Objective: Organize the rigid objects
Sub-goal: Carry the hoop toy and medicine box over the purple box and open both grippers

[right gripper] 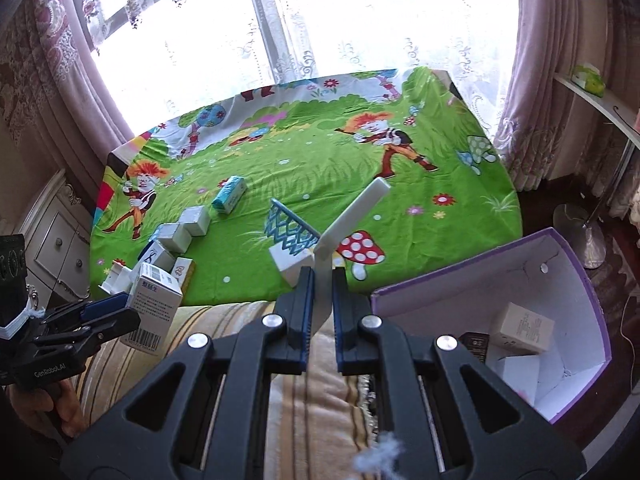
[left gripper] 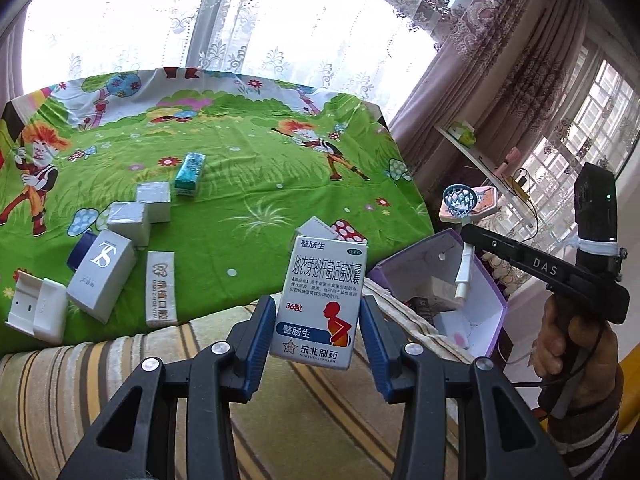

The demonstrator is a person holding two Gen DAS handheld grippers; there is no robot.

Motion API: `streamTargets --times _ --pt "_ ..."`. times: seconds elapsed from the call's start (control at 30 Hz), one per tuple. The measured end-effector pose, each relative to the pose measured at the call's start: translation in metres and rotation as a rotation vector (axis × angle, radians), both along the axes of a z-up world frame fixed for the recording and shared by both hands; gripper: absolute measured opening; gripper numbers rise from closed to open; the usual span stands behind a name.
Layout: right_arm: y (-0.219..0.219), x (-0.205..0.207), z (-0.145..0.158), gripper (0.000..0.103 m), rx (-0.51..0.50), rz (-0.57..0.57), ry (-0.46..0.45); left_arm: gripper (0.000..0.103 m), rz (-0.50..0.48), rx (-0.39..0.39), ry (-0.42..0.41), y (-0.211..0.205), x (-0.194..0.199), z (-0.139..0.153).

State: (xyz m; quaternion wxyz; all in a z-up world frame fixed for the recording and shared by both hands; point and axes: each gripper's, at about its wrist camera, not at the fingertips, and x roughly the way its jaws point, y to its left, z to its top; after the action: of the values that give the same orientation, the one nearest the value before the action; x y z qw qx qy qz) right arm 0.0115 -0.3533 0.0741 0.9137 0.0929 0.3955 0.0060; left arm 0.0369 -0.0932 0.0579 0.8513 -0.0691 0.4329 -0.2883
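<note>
Left wrist: box's [left gripper: 320,300] printed front.

- Left wrist view looks forward and down along its fingers [left gripper: 260,344], close over the green bedsheet [left gripper: 240,168].
- Right wrist view faces likewise.
- Both share the bedsheet, purple box [right gripper: 576,280] and window [right gripper: 320,20].

The right gripper [right gripper: 320,292] was closed on the white stem of a toy basketball hoop [right gripper: 294,227], whose blue net hung to the left. At the lower right stood an open purple box [right gripper: 576,276] with some small cartons inside, perhaps three. At the left, the left gripper [right gripper: 108,312] held a white medicine box [right gripper: 154,308] above the striped sofa edge [right gripper: 224,320].
</note>
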Motion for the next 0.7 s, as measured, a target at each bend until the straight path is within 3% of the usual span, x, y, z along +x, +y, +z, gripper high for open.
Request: streamTargets --times 0.4,0.7 --pt "-0.120 -0.043 -0.020 0.012 -0.044 -0.288 0.021 0.044 -0.172 -0.014 0.022 -0.089 -0.017 0.004" --pt "-0.178 -0.065 -0.034 0.012 -0.051 -0.443 0.047 0.044 -0.284 0.002 0.050 -0.141 -0.032 -0.003"
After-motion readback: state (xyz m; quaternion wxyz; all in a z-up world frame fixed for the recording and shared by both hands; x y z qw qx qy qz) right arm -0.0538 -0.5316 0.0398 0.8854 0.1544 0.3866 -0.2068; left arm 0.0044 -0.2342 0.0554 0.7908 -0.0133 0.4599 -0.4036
